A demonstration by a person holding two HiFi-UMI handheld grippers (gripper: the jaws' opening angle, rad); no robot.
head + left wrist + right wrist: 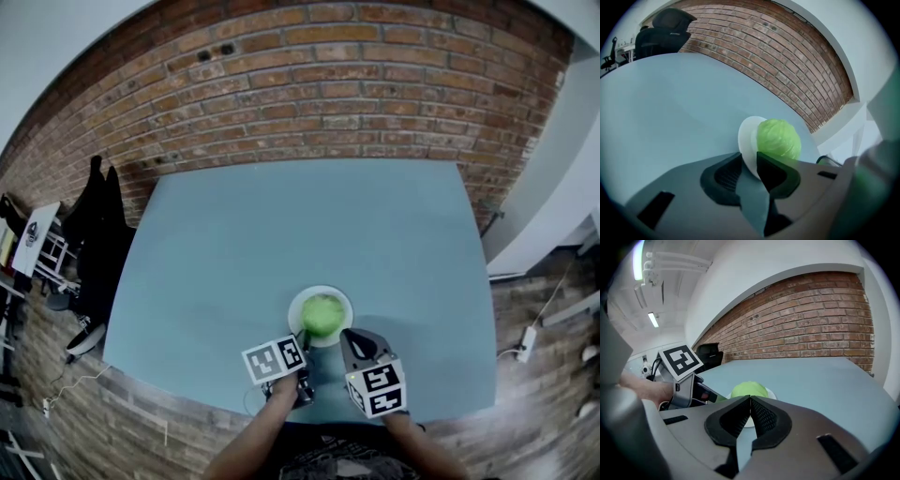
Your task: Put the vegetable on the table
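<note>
A round green cabbage (323, 314) (780, 138) (749, 390) lies on a small white plate (298, 305) near the front edge of the blue-grey table (281, 225). My left gripper (302, 337) (749, 161) reaches the plate's near-left side. The plate's rim (747, 140) stands between its jaws, which look spread and not pressing. My right gripper (347, 334) (750, 401) hovers just right of the plate, its jaws closed tip to tip with nothing between them. In the right gripper view the left gripper (715, 398) and its marker cube show beside the cabbage.
A brick wall (309, 84) runs behind the table's far edge. A dark chair with a black jacket (98, 225) stands off the table's left side. The brick-patterned floor on the right holds a white power strip (527, 343). The table's front edge lies just under my hands.
</note>
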